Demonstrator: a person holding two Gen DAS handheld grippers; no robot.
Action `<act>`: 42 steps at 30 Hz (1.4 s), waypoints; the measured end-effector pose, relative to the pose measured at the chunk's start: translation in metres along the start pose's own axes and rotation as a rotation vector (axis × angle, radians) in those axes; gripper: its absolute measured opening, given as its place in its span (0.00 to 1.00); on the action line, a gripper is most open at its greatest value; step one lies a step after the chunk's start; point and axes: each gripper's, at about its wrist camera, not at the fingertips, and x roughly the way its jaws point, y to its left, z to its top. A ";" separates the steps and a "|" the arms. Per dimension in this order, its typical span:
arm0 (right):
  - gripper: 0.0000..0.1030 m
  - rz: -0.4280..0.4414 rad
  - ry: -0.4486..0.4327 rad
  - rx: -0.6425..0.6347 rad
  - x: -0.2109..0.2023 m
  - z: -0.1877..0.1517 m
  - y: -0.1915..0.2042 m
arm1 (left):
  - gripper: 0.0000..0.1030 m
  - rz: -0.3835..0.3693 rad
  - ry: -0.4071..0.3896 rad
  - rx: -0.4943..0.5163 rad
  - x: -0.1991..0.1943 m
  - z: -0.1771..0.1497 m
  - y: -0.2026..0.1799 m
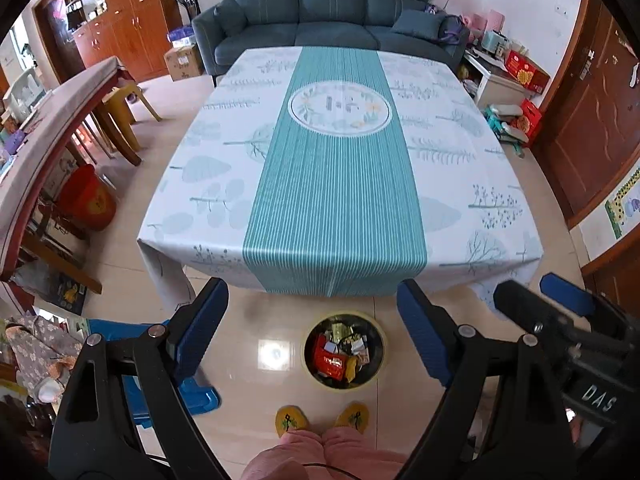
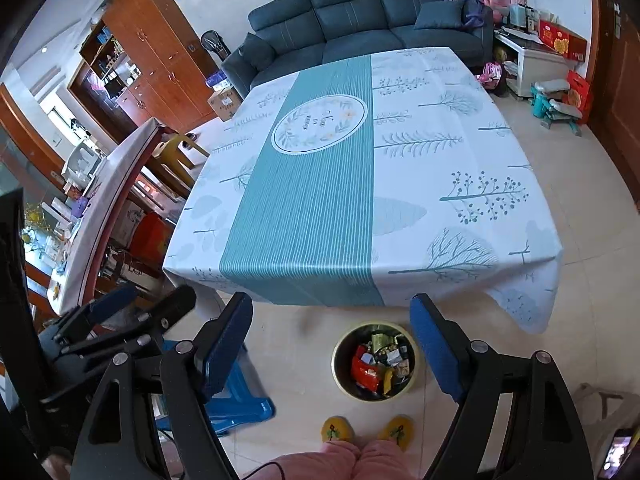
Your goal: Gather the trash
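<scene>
A round yellow-rimmed bin [image 1: 343, 351] stands on the floor in front of the table, holding several colourful wrappers; it also shows in the right wrist view [image 2: 374, 361]. My left gripper [image 1: 312, 320] is open and empty, held above the bin. My right gripper [image 2: 332, 336] is open and empty beside it, and shows at the right edge of the left wrist view [image 1: 532, 300]. The table [image 1: 336, 184] carries a white and teal cloth with no loose trash visible on it; it also shows in the right wrist view [image 2: 360, 184].
A blue stool [image 1: 192, 392] stands left of the bin. The person's yellow slippers [image 1: 292, 420] are just behind it. A long wooden table [image 1: 48, 152] and red bucket [image 1: 90, 198] are at left; a grey sofa [image 1: 332, 20] is beyond the table.
</scene>
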 end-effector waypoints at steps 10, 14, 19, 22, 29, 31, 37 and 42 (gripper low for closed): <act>0.80 0.007 -0.021 -0.004 -0.006 -0.001 -0.003 | 0.82 0.006 -0.023 -0.011 -0.009 0.004 0.000; 0.80 0.010 -0.028 -0.008 -0.008 0.001 -0.002 | 0.82 0.012 -0.029 -0.021 -0.012 0.004 -0.003; 0.80 0.014 -0.032 -0.013 -0.009 0.002 -0.001 | 0.82 0.014 -0.031 -0.024 -0.013 0.003 -0.004; 0.80 0.015 -0.037 -0.015 -0.011 0.003 -0.001 | 0.82 0.014 -0.032 -0.020 -0.013 0.004 -0.003; 0.80 0.013 -0.041 -0.015 -0.011 0.004 -0.001 | 0.82 0.017 -0.038 -0.019 -0.015 0.003 -0.010; 0.80 0.014 -0.040 -0.014 -0.012 0.004 -0.001 | 0.82 0.017 -0.037 -0.019 -0.015 0.003 -0.010; 0.80 0.014 -0.042 -0.020 -0.012 0.006 -0.001 | 0.82 0.019 -0.038 -0.021 -0.015 0.003 -0.011; 0.80 0.011 -0.044 -0.020 -0.012 0.008 0.001 | 0.82 0.020 -0.037 -0.021 -0.016 0.003 -0.012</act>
